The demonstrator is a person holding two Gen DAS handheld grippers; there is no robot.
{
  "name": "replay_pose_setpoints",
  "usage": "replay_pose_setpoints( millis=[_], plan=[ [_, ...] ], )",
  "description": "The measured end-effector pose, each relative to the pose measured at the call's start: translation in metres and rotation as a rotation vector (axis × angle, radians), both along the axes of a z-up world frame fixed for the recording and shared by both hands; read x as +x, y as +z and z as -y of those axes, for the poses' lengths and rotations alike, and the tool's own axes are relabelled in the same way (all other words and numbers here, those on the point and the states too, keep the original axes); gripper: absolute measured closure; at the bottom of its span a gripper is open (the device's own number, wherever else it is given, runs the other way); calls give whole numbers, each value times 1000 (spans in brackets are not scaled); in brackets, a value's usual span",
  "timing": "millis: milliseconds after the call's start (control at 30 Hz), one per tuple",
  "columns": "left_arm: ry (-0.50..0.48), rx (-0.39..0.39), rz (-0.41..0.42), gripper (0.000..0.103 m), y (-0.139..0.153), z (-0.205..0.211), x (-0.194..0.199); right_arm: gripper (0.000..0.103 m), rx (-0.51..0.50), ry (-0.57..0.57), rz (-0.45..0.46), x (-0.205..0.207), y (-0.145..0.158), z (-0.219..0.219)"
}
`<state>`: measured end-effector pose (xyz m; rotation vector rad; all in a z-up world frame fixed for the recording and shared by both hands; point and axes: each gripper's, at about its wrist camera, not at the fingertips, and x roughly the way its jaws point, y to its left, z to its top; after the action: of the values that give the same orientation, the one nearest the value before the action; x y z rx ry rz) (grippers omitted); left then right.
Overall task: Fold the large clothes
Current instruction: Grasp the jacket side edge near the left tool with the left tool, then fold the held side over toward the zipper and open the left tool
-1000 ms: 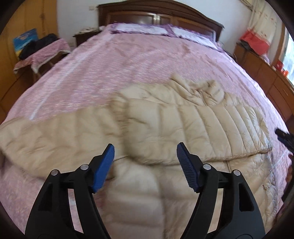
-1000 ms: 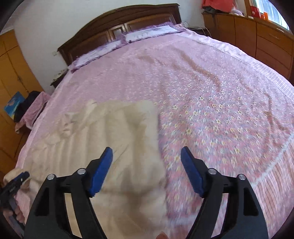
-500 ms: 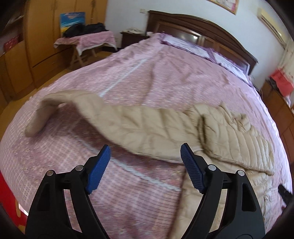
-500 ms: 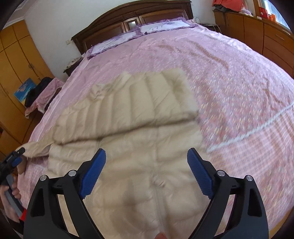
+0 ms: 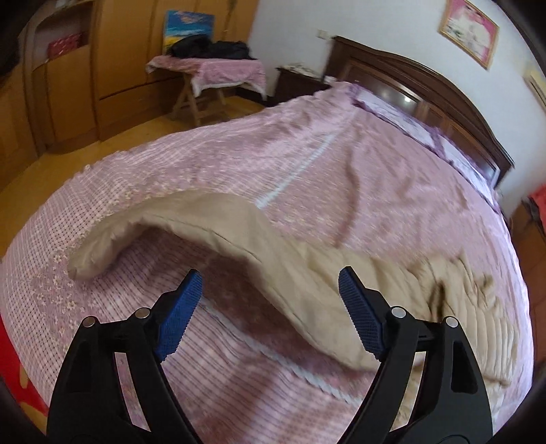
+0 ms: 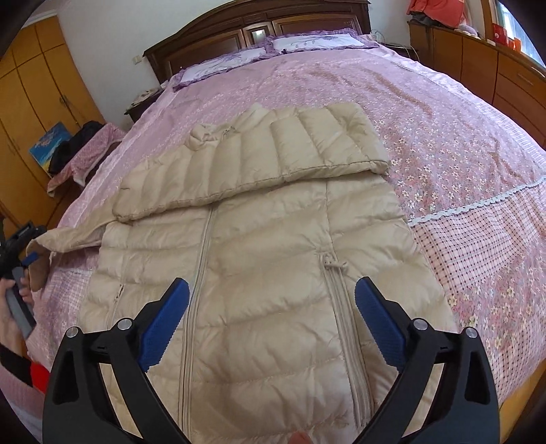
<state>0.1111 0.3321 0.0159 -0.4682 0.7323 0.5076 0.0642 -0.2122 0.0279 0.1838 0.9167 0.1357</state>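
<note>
right gripper (image 6: 271, 317) hangs over the lower front of the beige down jacket (image 6: 259, 259), jaws spread about as wide as they go and just been opening further, blue pads clear on both sides, nothing pinched. the jacket lies flat on the bed (image 6: 443, 112) directly beneath and ahead of it, front up, the central zipper (image 6: 201, 259) running away from the gripper just inside its left pad, a pocket zipper (image 6: 336, 290) just inside the right one. beyond the gripper, the right sleeve (image 6: 252, 164) is folded across the chest, its cuff end reaching the jacket's right edge

left gripper (image 5: 269, 314) off to the side now, jaws wide and also just been opening, empty. ahead of it and slightly right, the other sleeve (image 5: 191, 225) stretches out loose over the pink floral bedspread (image 5: 341, 170), curving away to the left with its cuff beyond the left pad; the sleeve's lower edge passes just behind the right pad, touching or not i cannot tell. picture is blurred there

in the right wrist view the left gripper shows at the far left edge, a hand (image 6: 13, 307) wrapped on its handle, beside the sleeve's cuff

far past both grippers, the dark wooden headboard (image 6: 259, 30) and pillows (image 6: 307, 42)
</note>
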Motion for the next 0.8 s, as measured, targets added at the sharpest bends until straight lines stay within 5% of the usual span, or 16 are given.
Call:
replay_pose_setpoints(
  millis=[333,433,500,800],
  plan=[
    [50,-112,19,22,-22,-44,10,8,6,-50,-13,2,-2,6],
    [1,-154,39,47,-27,-45,12,8,10,-65,-21,3,-3,8],
    [-43,-189,58,92,-29,-43,13,8,14,-72,-22,3,-3,10],
    [-169,-51,122,98,13,-7,3,8,0,-73,-8,5,0,13]
  ],
)
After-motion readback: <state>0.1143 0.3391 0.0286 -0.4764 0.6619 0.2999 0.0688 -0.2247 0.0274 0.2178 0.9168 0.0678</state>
